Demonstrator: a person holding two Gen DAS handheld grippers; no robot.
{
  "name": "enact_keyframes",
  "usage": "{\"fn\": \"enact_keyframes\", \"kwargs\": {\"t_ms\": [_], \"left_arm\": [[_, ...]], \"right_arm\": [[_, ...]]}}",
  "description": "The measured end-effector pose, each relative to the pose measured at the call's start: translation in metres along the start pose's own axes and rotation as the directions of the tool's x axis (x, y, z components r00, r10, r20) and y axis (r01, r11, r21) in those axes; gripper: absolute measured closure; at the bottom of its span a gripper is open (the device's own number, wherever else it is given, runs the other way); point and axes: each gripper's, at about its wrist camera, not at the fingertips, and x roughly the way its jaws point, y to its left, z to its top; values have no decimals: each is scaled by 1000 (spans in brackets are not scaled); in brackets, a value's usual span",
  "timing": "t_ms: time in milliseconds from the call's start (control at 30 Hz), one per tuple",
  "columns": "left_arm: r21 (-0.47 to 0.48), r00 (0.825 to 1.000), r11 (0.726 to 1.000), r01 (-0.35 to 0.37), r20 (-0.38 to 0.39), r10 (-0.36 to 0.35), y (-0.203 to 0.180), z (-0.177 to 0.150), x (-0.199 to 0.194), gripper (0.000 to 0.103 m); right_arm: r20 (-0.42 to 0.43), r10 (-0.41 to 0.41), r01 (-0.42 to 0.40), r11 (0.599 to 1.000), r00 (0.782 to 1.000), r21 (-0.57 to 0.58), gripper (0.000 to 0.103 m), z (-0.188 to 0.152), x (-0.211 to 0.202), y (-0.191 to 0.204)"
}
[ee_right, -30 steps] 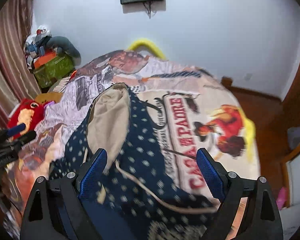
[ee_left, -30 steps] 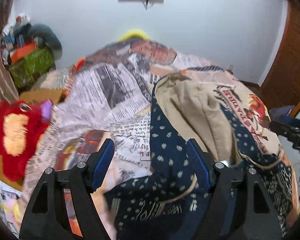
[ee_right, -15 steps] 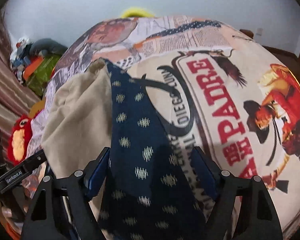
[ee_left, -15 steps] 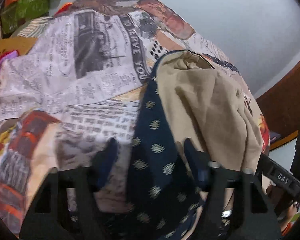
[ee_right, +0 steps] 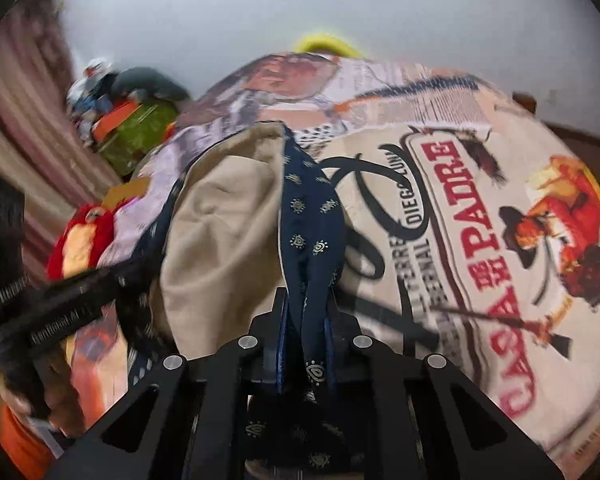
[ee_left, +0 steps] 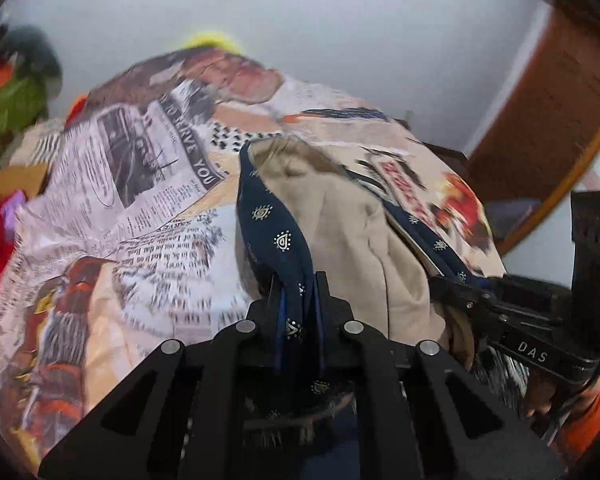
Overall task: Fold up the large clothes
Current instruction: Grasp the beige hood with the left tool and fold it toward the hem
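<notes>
A large navy garment [ee_left: 276, 228] with small gold motifs and a plain tan inner side [ee_left: 352, 232] lies stretched on the printed bedspread [ee_left: 140, 184]. My left gripper [ee_left: 299, 292] is shut on its navy left edge. My right gripper [ee_right: 306, 312] is shut on the navy right edge [ee_right: 312, 220]; the tan side [ee_right: 224, 232] shows to its left. Each gripper shows in the other's view, the right gripper [ee_left: 460, 292] at the right and the left gripper [ee_right: 80, 292] at the left. Both hold the near end raised off the bed.
A red plush toy [ee_right: 80, 236] lies at the bed's left side. A pile of bags and a green box [ee_right: 136, 132] stands by the curtain [ee_right: 24, 120]. A brown wooden door [ee_left: 548, 108] is at the right. A white wall [ee_left: 340, 24] is behind.
Both grippers, open around the garment's near edge a second ago, have closed on its navy edges and lifted them. The cloth is now pulled taut between them.
</notes>
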Motion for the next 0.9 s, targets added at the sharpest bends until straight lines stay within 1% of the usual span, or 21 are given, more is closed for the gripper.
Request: {"fn": "enact_keyframes", "kwargs": {"t_ms": [133, 167, 267, 367, 433, 500, 600, 700, 767, 800, 833, 867, 900], "left_arm": [[53, 1000, 999, 10, -14, -9, -16, -29, -32, 92], [64, 1000, 998, 16, -22, -15, -20, -41, -40, 92], [98, 998, 995, 18, -65, -12, -28, -75, -54, 92], [132, 992, 991, 2, -123, 14, -35, -109, -57, 92], [143, 987, 990, -21, -155, 43, -36, -129, -54, 92], [157, 979, 986, -52, -189, 82, -34, -147, -49, 92], [169, 970, 982, -82, -213, 118, -32, -165, -47, 91], [181, 969, 979, -96, -208, 133, -32, -170, -52, 88], [183, 972, 979, -90, -198, 126, -31, -167, -58, 85], [184, 975, 979, -89, -186, 124, -31, -164, -63, 81], [185, 977, 979, -89, -173, 122, -30, -160, -67, 77], [185, 980, 979, -89, -157, 119, -30, -155, -72, 67], [182, 983, 979, -89, -139, 116, -29, -150, -78, 57]], "right_arm": [[8, 9, -8, 999, 1000, -50, 91, -34, -43, 15], [10, 21, -20, 998, 1000, -59, 91, -47, -56, 18], [-17, 32, -33, 997, 999, -68, 91, -77, -77, 24], [-68, 21, -26, 997, 997, -66, 91, -108, -85, 25], [-97, 2, -9, 998, 995, -67, 91, -130, -88, 25], [-124, -11, 3, 998, 992, -64, 91, -143, -88, 24], [-156, -36, 26, 997, 987, -67, 91, -158, -89, 23], [-184, -39, 26, 997, 982, -72, 89, -163, -96, 23], [-201, -50, 34, 996, 978, -79, 83, -161, -101, 25], [-202, -48, 32, 996, 978, -80, 77, -159, -105, 26], [-197, -45, 29, 996, 979, -81, 69, -157, -108, 29], [-179, -38, 24, 996, 983, -84, 63, -153, -114, 31], [-158, -36, 22, 996, 987, -88, 50, -150, -120, 34]]}}
